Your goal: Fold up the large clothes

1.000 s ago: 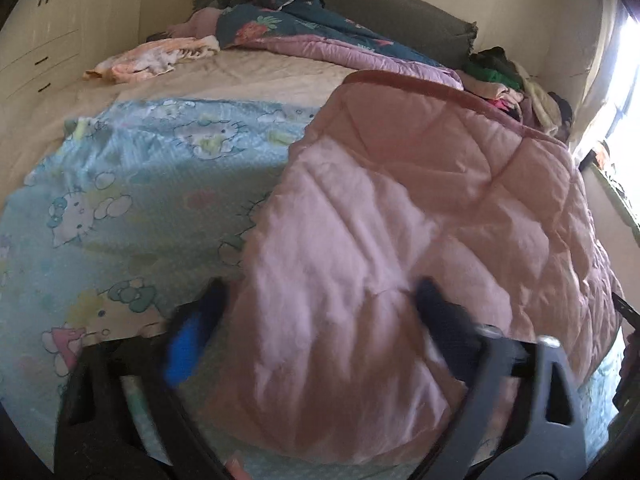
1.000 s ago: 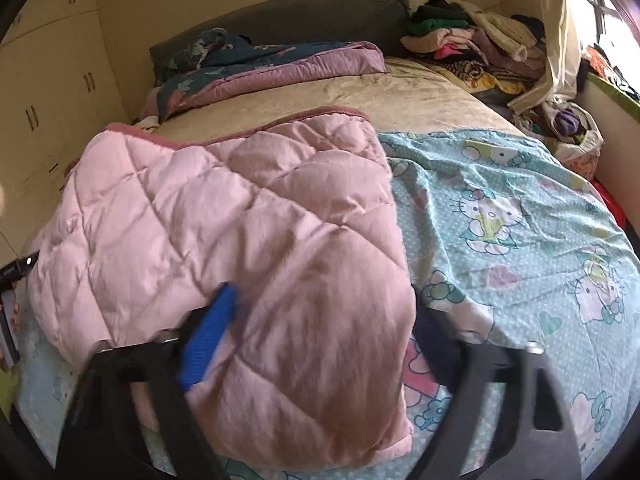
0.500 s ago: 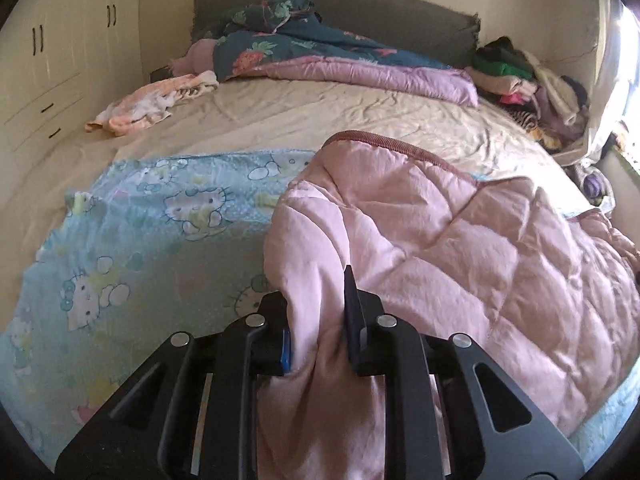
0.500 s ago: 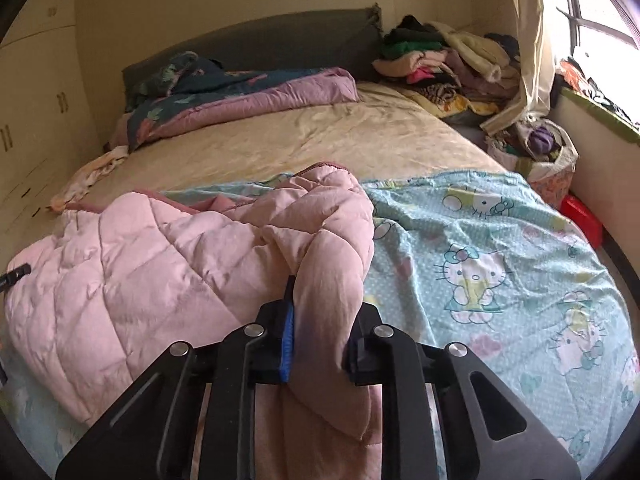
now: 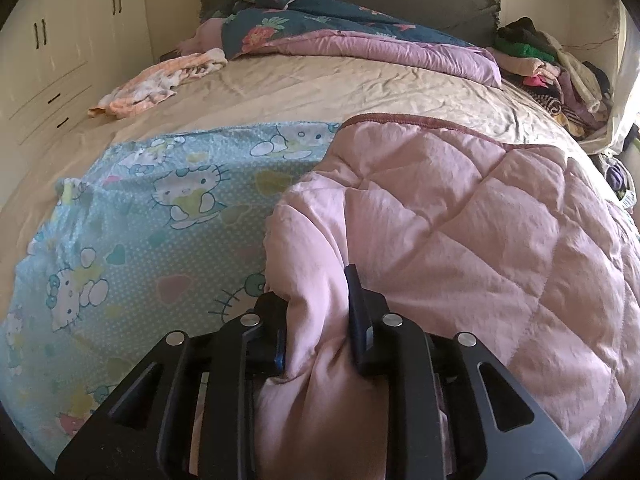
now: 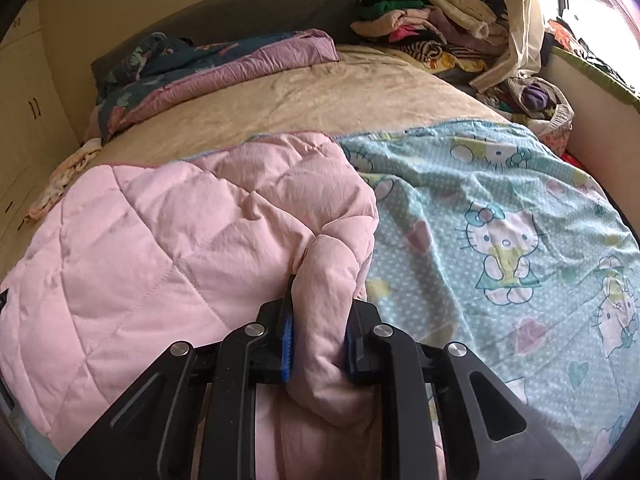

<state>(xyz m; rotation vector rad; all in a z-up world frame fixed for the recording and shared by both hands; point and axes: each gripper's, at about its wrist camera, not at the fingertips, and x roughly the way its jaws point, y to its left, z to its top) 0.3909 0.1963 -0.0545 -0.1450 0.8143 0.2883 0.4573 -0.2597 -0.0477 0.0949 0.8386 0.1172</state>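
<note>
Where each claw (image 5: 318,320) (image 6: 318,326) clamps it, pink quilted jacket (image 5: 460,216) (image 6: 180,232) bunched into puffy, creased folds.

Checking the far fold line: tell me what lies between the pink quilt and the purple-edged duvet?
Only bare, wrinkled beige sheet, seen in both wrist views, between pink quilt and duvet.

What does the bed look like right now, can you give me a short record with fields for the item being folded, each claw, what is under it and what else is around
item: pink quilted garment, lying on the bed
left claw: jaws opening slightly, pink fabric bunched between them at the garment's left edge
right claw: shut on a bunched fold at the garment's right edge
underneath: blue cartoon-cat sheet over a beige bedsheet
far end: floral duvet against the grey headboard
corner: pile of clothes
left side: white wardrobe
</note>
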